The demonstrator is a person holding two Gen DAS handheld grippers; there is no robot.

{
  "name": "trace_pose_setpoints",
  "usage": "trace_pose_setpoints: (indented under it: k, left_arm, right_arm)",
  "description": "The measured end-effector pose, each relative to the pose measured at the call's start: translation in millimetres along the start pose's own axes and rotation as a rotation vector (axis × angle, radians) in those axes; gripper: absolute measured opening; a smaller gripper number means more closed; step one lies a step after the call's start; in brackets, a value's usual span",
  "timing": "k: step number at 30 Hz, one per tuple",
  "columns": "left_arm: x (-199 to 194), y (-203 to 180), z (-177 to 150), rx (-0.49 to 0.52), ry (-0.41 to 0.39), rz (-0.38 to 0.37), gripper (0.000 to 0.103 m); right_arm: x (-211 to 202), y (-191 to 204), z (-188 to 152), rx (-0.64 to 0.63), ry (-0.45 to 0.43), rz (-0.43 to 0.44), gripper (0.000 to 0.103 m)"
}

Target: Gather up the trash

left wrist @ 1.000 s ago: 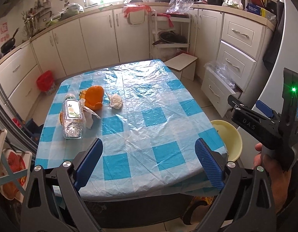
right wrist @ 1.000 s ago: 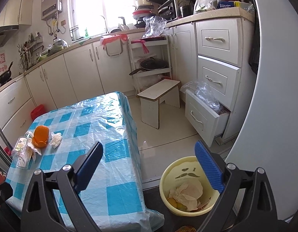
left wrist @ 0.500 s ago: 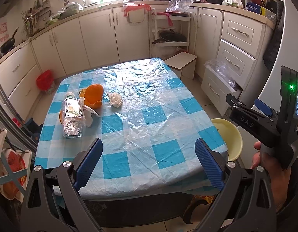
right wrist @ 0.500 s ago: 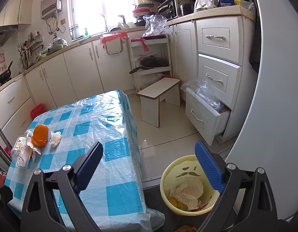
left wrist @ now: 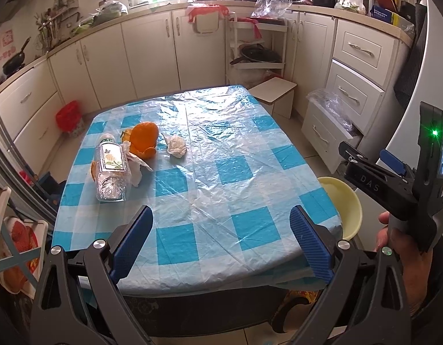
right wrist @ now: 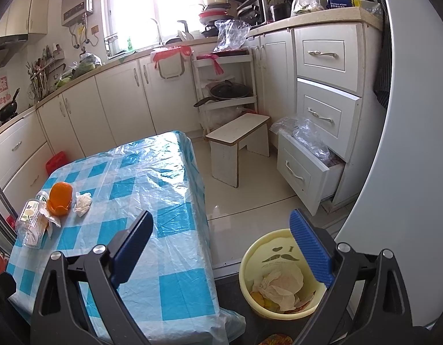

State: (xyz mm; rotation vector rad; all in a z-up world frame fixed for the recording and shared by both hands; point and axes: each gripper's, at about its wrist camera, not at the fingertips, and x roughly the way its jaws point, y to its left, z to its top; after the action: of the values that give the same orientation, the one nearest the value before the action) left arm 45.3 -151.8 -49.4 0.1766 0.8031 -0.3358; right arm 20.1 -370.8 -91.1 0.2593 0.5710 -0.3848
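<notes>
On the blue checked table (left wrist: 244,189) lie an empty clear plastic bottle (left wrist: 111,169), an orange peel (left wrist: 143,139), a crumpled white tissue (left wrist: 177,145) and another tissue (left wrist: 136,166) against the bottle. They also show in the right wrist view: the bottle (right wrist: 30,221), the peel (right wrist: 60,198), the tissue (right wrist: 83,203). My left gripper (left wrist: 221,241) is open and empty above the table's near edge. My right gripper (right wrist: 221,247) is open and empty, held off the table's right side above a yellow trash bin (right wrist: 258,258) holding paper and peels.
The bin (left wrist: 343,201) stands on the floor by the table's right corner. A white stool (right wrist: 237,139) and an open bottom drawer (right wrist: 302,169) with plastic bags lie beyond. Kitchen cabinets line the back wall. A red bin (left wrist: 69,118) stands at the far left.
Both grippers stay open. The views have shifted only slightly; the left gripper has edged a little forward over the table. Nothing on the table has moved.
</notes>
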Motion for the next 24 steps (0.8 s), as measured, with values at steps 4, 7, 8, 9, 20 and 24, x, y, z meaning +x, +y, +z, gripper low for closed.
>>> trace_pose_setpoints:
  k: [4,7,8,9,20,24]
  left_arm:
    - [0.6,1.9,-0.2,-0.005,0.005,-0.006,0.092]
    - [2.1,10.1,2.0,-0.031,0.014,-0.026,0.092]
    - [3.0,17.7,4.1,-0.053,0.016,-0.038,0.092]
    - [4.8,27.4,6.5,-0.080,0.020,-0.047,0.092]
    - [66.9,223.8,1.1,-0.757,0.084,-0.254,0.092]
    - [96.3,242.9,-0.8,-0.825,0.095,-0.266,0.092]
  right_arm:
    - [0.3,0.3,-0.4,0.001,0.003,0.001,0.092]
    - [0.3,0.5,-0.7,0.002,0.004,0.003,0.092]
    - [0.0,0.5,-0.7,0.003,0.004,0.003,0.092]
    - [-0.2,0.2,-0.9,0.004,0.003,0.004,0.092]
    - [0.8,0.1,-1.7,0.009,0.013,0.018,0.092]
    - [4.1,0.8,-2.0,0.013,0.024,0.027,0.092]
